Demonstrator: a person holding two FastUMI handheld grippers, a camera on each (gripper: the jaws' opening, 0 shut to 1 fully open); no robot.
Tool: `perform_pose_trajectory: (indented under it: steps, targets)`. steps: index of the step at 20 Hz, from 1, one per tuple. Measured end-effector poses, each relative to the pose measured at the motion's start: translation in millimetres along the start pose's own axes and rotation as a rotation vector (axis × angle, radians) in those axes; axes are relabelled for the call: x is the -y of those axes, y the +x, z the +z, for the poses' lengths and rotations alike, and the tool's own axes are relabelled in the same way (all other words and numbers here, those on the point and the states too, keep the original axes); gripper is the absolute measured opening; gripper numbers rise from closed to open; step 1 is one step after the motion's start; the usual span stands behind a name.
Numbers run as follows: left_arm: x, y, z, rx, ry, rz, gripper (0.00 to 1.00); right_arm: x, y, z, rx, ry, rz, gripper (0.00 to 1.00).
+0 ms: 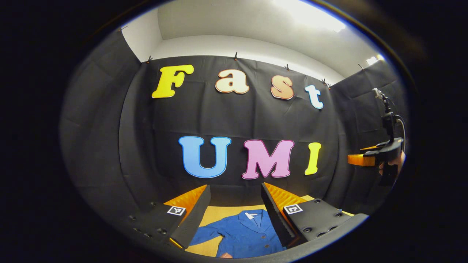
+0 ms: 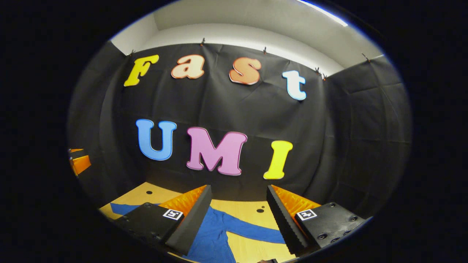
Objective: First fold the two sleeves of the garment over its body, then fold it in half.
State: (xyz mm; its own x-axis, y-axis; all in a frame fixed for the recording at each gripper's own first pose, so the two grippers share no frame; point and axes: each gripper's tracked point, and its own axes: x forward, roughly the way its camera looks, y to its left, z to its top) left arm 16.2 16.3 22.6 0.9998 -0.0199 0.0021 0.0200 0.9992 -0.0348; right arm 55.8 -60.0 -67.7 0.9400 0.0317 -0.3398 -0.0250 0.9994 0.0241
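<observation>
While both grippers hover high, jaws spread and empty, blue buttoned cloth jacket (image 1: 243,232) lies flat at 6 o'clock on yellow wooden table (image 2: 252,210); sleeves unfolded, likely pre-grasp. Left gripper (image 1: 236,199), right gripper (image 2: 239,201).

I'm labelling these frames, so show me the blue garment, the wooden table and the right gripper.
blue garment (image 1: 243,233): left gripper view, on its buttoned front.
wooden table (image 2: 243,210): right gripper view, on bare wood beyond the sleeve.
right gripper (image 2: 239,215): right gripper view, midway between its open fingertips.
</observation>
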Motion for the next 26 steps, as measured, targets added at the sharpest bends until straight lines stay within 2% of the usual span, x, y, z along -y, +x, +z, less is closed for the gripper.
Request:
perform_pose_trajectory:
  steps: [4,7,12,14,18,22,24,26]
  targets:
    - [6.9,4.4,-9.7,-0.013,-0.068,-0.016,0.8,57.1,46.0,-52.1,-0.298,0.096,-0.029,0.96]
    - [8.7,14.2,-15.9,-0.023,-0.059,-0.011,0.8,103.9,71.2,-111.2,-0.513,0.112,-0.088,0.96]
    - [17.6,47.7,-30.1,-0.061,-0.067,0.019,0.8,173.2,115.8,-242.9,-0.85,0.139,-0.163,0.96]
    - [28.0,66.7,-37.4,-0.083,-0.073,0.034,0.8,185.8,133.3,-299.6,-0.994,0.234,-0.165,0.98]
    - [45.0,109.8,-49.0,-0.133,-0.038,0.061,0.8,239.7,158.5,-408.6,-1.212,0.315,-0.242,0.96]
    - [58.9,148.4,-59.2,-0.176,-0.012,0.107,0.8,272.5,164.6,-497.8,-1.386,0.358,-0.283,0.95]
    - [67.2,164.0,-67.8,-0.21,0.019,0.111,0.8,280.5,168.0,-523.0,-1.426,0.358,-0.3,0.95]
    - [75.2,177.0,-69.6,-0.218,0.041,0.108,0.8,279.0,170.8,-537.4,-1.464,0.379,-0.279,0.95]
